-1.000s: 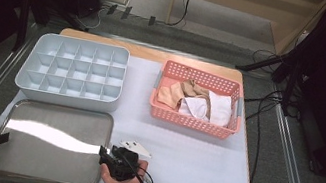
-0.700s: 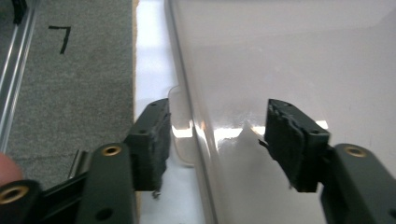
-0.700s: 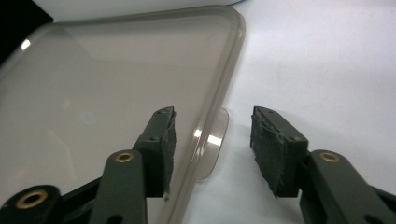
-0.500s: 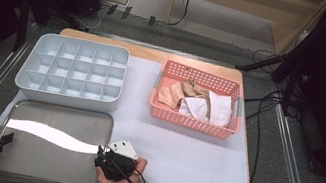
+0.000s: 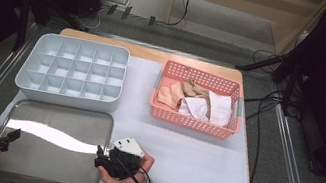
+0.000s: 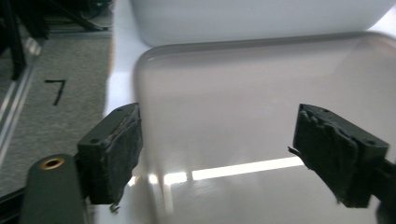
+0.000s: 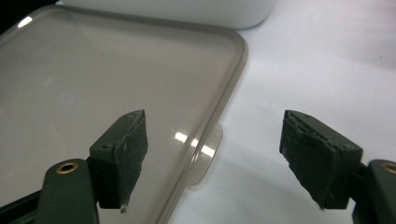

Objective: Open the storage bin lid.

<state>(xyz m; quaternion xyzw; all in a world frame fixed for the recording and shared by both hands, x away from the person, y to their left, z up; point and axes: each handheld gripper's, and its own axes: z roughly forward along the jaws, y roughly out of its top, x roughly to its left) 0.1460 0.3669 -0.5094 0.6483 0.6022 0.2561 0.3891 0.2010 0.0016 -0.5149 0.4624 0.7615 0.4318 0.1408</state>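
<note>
At the lower left of the high view our left gripper (image 5: 3, 137) sits at the left edge of the clear lid (image 5: 52, 145), which lies flat on the white table (image 5: 188, 167) just below the grey divided box (image 5: 73, 73). Its jaws have just been opening and now stand wide apart; in the left gripper view nothing is pinched, the lid's left rim (image 6: 137, 140) merely running past the left pad (image 6: 114, 156). Moving right, our right gripper (image 5: 106, 157) in the lower middle of the high view has likewise just been spreading its jaws, and they are parted with no grip: in the right gripper view the lid's right edge and its small tab (image 7: 205, 154) lie between the pads, untouched. We judge the lid has been let go here. To finish this cleanly, we should draw both tools straight back off the rims without dragging them, keep the pads clear of the tab, and lift together so the light lid does not skid. At the upper right of the high view the pink basket (image 5: 229, 134) of folded socks (image 5: 199, 103) is well apart.
</note>
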